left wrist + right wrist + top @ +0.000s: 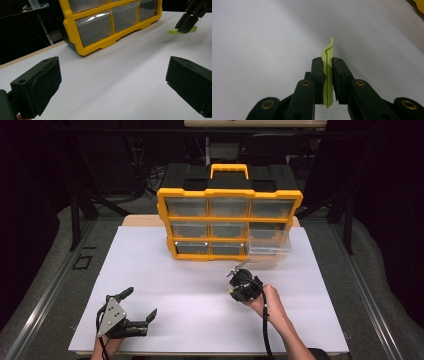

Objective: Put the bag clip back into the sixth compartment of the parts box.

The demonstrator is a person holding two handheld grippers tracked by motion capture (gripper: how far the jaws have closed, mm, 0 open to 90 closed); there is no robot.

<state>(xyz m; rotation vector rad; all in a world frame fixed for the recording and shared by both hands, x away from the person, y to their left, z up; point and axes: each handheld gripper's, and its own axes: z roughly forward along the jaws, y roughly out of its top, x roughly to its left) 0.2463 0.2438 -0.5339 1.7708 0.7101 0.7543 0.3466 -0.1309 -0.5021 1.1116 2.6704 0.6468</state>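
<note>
Here, line by line:

Right gripper point(327, 68): its two black jaws are pressed together on a thin lime-green plastic piece point(328, 75), which stands on edge between the pads; a curled tip of it sticks out past the jaw ends.

Green piece, place: clamped in the right gripper above the white sheet point(200, 320), toward the sheet's right half and a little in front of the organizer's bottom right corner. In the left gripper view it shows as a flat green tab point(175, 31) poking out on both sides of the far gripper's jaws, just clear of the sheet (whether it touches the sheet I cannot tell).

Right gripper in the high view point(239, 272): held in the person's right hand point(267, 302), jaws pointing away toward the organizer, cable trailing back along the forearm.

Left gripper point(140, 306): resting near the sheet's near left corner, jaws spread wide with nothing between them; in its own view the two black pads point(37, 85) stand well apart over bare white sheet.

Yellow organizer point(230, 222): upright at the far edge of the sheet, near its middle, carry handle on top, clear drawers in three rows.

Open drawer point(270, 245): the clear one at the organizer's lower right is pulled out toward the person (its contents are too faint to tell).

Table point(50, 270): grey, carrying the white sheet.
</note>
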